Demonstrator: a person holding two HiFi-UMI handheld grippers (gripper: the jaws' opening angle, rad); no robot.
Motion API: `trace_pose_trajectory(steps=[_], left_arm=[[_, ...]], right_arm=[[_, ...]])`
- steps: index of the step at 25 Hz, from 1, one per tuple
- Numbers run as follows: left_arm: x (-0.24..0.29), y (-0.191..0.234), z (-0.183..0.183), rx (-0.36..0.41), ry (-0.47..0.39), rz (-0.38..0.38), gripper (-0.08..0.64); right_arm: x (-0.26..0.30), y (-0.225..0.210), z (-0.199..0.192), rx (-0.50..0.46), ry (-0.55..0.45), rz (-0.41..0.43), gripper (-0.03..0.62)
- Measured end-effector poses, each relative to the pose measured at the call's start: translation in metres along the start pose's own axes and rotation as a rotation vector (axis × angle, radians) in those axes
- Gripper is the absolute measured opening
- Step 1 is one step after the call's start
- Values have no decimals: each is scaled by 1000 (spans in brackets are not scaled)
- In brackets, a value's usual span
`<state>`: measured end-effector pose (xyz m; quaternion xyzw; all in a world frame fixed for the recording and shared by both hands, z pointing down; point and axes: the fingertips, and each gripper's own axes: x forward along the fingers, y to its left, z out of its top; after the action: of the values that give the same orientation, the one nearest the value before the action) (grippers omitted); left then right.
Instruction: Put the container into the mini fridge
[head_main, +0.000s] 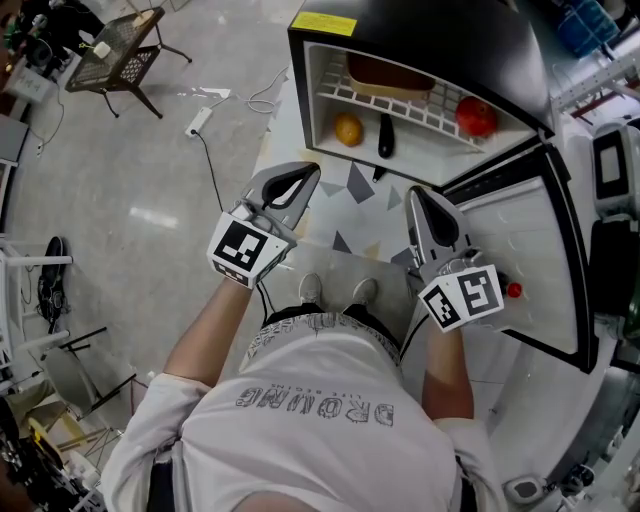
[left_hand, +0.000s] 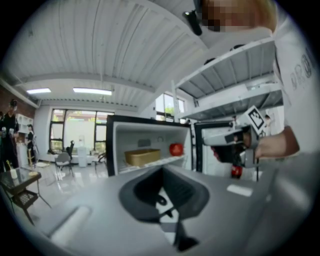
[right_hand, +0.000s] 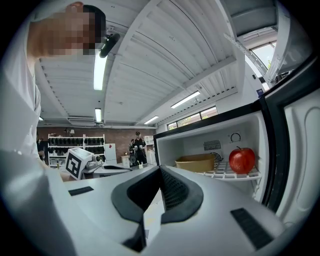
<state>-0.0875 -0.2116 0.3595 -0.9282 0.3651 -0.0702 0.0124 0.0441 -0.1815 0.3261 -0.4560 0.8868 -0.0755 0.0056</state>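
Note:
The tan container sits on the wire shelf inside the open mini fridge, with a red apple to its right. Seen from my left gripper view, the container and apple share that shelf; my right gripper view shows the same container and apple. My left gripper and right gripper hover side by side in front of the fridge opening, apart from it. Both are shut with nothing between the jaws, as the left gripper and right gripper show close up.
An orange and a dark object lie lower in the fridge. Its door stands swung open to my right. A power strip and cable lie on the floor at left, near a mesh table.

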Motion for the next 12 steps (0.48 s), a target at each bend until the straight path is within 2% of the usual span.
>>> trace_pose_trajectory(steps=[12], left_arm=[[12, -8, 10, 17, -4, 6, 6]], right_arm=[[-4, -10, -3, 0, 11, 20, -2]])
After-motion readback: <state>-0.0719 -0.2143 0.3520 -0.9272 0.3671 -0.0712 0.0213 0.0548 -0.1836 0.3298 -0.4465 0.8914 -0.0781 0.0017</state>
